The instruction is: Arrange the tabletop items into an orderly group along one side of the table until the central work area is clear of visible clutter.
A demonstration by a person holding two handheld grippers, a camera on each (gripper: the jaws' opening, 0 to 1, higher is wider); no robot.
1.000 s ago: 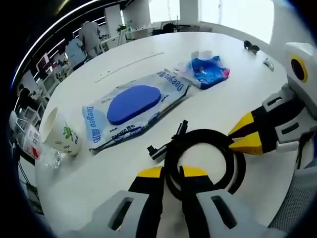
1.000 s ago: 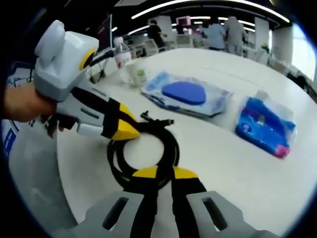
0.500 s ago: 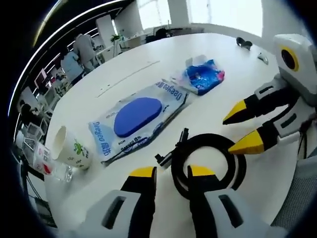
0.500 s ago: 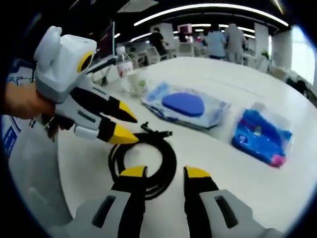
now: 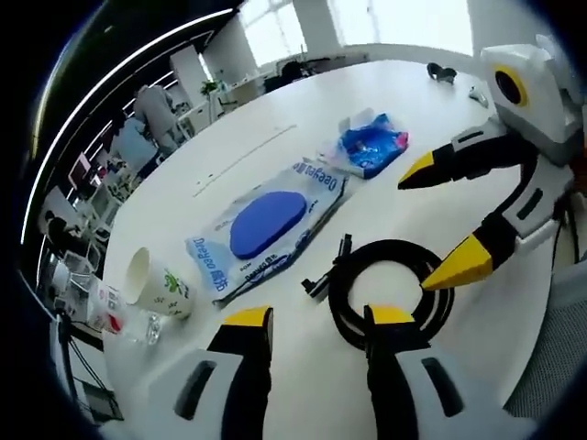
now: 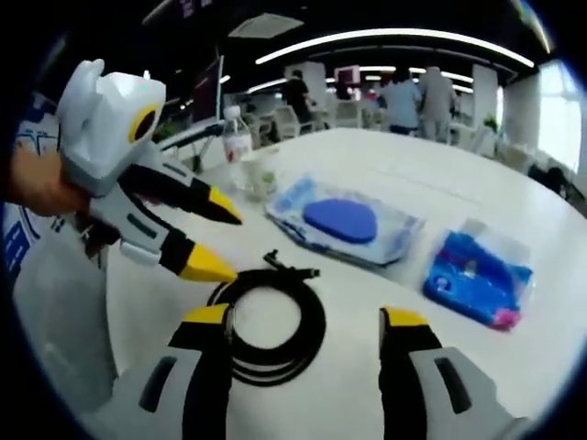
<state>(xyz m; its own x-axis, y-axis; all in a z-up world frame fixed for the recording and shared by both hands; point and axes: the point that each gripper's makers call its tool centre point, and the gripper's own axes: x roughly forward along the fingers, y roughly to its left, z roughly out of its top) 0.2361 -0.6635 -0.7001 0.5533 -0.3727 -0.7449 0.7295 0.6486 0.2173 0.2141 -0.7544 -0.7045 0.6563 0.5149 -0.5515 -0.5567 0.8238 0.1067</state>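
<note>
While both grippers hang over the near table edge, the coiled black cable [image 5: 390, 289] lies flat at lower centre of the left gripper view, just beyond the left gripper [image 5: 312, 321], jaws spread wide, holding nothing. The right gripper [image 6: 307, 321] is likewise wide open and empty above the coil. Likely parked here as one tidy loop. Further out: wet-wipes pack [image 5: 271, 225] at centre, blue packet [image 5: 371, 147] above, paper cup [image 5: 160, 284] tipped at left, all uncollected.
</note>
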